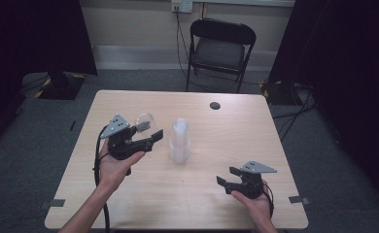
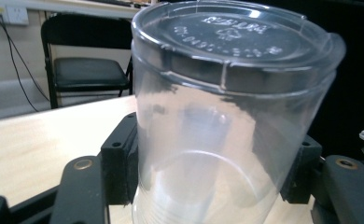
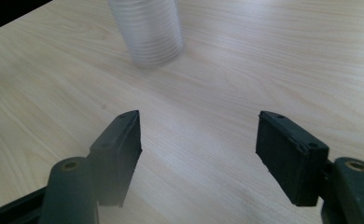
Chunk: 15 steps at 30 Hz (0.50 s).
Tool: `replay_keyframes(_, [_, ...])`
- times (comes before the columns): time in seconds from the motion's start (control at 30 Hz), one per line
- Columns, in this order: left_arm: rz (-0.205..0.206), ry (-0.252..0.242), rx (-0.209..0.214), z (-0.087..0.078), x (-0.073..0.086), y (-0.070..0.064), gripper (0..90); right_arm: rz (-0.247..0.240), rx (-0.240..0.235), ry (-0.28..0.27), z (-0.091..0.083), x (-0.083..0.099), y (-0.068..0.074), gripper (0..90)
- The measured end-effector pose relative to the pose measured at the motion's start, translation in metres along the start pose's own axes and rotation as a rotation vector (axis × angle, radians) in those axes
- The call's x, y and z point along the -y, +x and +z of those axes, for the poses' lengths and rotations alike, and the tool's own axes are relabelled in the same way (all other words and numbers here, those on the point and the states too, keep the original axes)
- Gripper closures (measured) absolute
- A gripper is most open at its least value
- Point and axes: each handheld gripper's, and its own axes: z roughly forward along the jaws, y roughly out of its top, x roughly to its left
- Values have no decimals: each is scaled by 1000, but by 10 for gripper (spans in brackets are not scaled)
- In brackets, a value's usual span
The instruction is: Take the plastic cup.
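Holding: we have one clear plastic cup (image 2: 227,121) clamped in the left gripper (image 1: 144,138), lifted off the table (image 1: 236,126), base turned up and away, just left of the cup stack (image 1: 180,141).
Left jaws: closed on the cup's wall from both sides, pads (image 2: 119,161) pressed against the lower wall near its ribbed part.
Right jaws: the right gripper (image 1: 229,177) stands wide open and empty, low over the table near its front edge, pointed at the stack (image 3: 147,30).
Handling: we judge the cup very light, thin and springy; it would dent or crack under a hard squeeze, and its smooth wall is slippery.
Where to grip: we would take the wall near the ribbed band or rim, where it is stiffest, with gentle pressure.
Stack: upright mid-table, likely to tip if nudged.
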Motion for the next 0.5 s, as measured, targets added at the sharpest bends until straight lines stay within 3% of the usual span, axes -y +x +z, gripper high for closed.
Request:
replay_keyframes(0.1, [-11,12,-2,-2,5,0,372,-11,-7,-4,1,-1,2,307])
replay_keyframes(0.17, [-43,32,21,-3,14,1,372,-22,-17,-9,1,-2,7,310])
replay_keyframes(0.33, [-51,55,41,-1,27,-4,372,-42,-15,-15,1,-3,14,293])
replay_keyframes(0.43, [-83,67,78,1,35,-6,383,-55,-31,-40,0,-4,19,266])
replay_keyframes(0.5, [-106,69,66,3,40,-6,394,-70,-32,-57,-1,-5,22,244])
